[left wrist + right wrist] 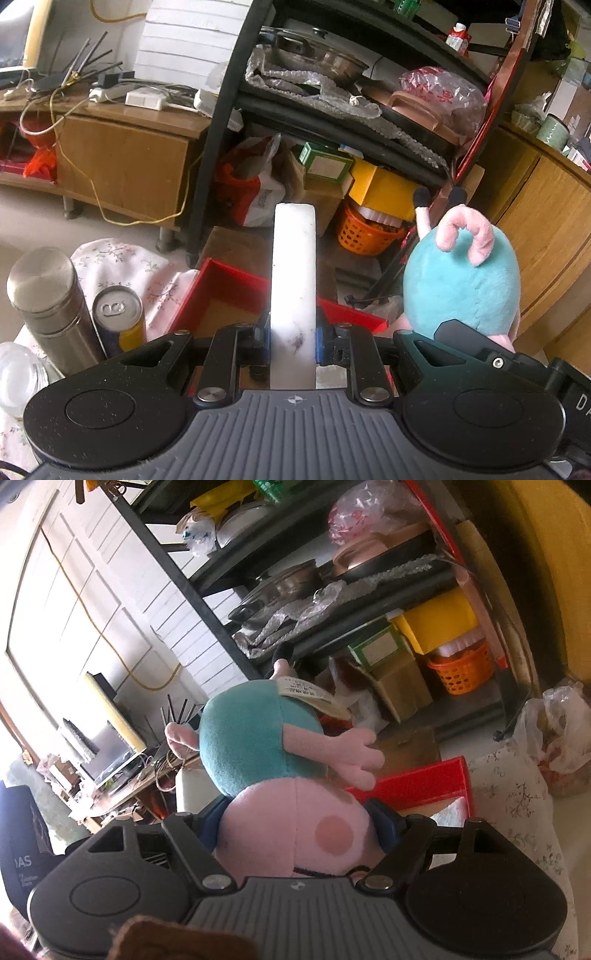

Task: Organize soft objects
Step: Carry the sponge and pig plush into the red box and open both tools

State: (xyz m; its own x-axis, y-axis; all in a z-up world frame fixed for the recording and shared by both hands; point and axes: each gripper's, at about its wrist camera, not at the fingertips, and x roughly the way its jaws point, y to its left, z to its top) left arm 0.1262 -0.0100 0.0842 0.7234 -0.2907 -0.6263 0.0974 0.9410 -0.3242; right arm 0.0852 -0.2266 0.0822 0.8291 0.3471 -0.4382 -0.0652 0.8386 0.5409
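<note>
My left gripper (293, 338) is shut on a white foam block (294, 280) that sticks up and forward between its blue pads, above a red open box (225, 286). To its right hangs a plush pig (461, 284) with a teal body and a curled pink tail, held by the other gripper. In the right wrist view my right gripper (299, 823) is shut on that plush pig (266, 746), squeezing its pink head, with the teal body, pink arm and paper tag pointing away. The red box (413, 781) lies beyond it.
A steel flask (48, 306) and a drink can (119, 317) stand at the left on a floral cloth (122, 266). A black shelf rack (221, 122) with pots, bags and an orange basket (364, 232) fills the background. A plastic bag (557, 723) sits on the right.
</note>
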